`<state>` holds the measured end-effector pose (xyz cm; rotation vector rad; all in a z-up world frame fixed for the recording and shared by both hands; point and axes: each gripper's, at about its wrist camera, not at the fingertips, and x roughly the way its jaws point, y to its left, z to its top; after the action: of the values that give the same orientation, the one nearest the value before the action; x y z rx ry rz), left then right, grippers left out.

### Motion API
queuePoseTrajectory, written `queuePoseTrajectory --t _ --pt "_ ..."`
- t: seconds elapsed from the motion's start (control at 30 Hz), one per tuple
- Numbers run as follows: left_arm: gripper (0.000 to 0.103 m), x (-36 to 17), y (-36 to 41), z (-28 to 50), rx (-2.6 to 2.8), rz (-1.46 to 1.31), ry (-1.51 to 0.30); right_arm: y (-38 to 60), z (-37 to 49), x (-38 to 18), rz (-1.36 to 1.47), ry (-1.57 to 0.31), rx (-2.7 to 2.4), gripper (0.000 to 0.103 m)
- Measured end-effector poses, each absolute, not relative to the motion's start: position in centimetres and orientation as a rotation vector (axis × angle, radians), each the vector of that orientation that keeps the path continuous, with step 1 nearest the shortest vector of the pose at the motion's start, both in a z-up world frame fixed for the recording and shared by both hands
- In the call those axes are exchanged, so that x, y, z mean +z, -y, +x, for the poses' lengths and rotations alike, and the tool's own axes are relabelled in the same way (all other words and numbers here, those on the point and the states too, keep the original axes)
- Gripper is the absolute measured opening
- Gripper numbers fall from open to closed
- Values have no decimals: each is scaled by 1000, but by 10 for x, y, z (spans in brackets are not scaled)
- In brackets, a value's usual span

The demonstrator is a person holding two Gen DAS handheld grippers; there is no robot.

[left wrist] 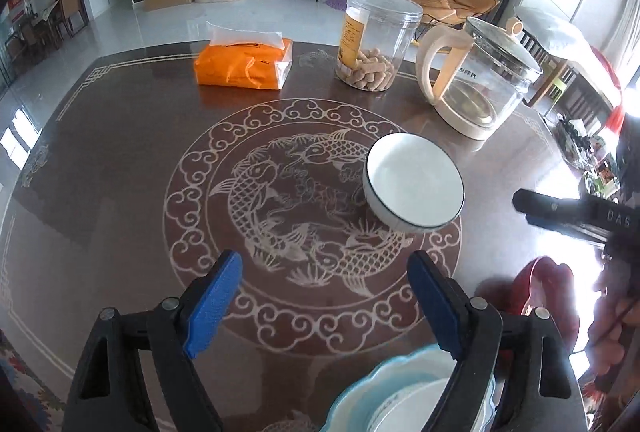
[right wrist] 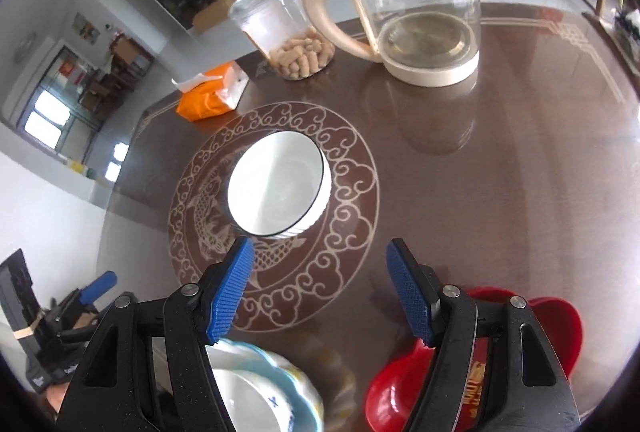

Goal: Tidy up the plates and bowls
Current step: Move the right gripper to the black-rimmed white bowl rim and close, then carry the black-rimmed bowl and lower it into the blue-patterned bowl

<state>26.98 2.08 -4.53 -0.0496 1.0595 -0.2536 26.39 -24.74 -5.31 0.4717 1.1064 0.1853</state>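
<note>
Right wrist view, white bowl point(right wrist: 278, 183) just ahead of open hand-held gripper point(right wrist: 320, 292)

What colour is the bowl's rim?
Dark, near black, on the white bowl; clearest in the right wrist view.

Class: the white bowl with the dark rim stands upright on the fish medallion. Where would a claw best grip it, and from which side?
Grip the white bowl by its thin rim, coming from above, one finger inside the empty bowl and one outside; its wall looks too wide to span.
</note>
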Motion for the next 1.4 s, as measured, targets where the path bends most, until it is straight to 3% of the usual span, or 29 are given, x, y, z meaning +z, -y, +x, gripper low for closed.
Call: queuePoseTrajectory --t 0.23,0.37,0.43,0.6,0.67,0.73,0.77,1.07,1.4 --pt "76 -80 30 328 -230 -45 -1131 235 312 -75 427 -1132 170 72" --pt "63 -100 39 349 -190 -57 -1178 225 330 -86 348 -1163 166 69" --pt "55 -109 38 357 -180 -80 -1206 221 336 -94 317 -1184 165 46" --pt "27 -125 36 366 -185 -127 -1247 216 346 -109 295 -1220 171 39" --pt "23 -128 34 367 -204 -157 -1245 216 347 -114 296 -1231 174 32" --pt "18 -129 34 367 -221 -177 -1245 218 346 -117 318 -1237 180 16" --pt "14 -128 35 366 -227 -182 -1246 221 346 -117 331 -1233 182 16" --pt "13 -89 32 336 -250 -190 -1179 221 327 -102 355 -1206 206 13" --pt "13 -13 9 221 -296 -143 -1047 211 248 -22 348 -1109 288 12"
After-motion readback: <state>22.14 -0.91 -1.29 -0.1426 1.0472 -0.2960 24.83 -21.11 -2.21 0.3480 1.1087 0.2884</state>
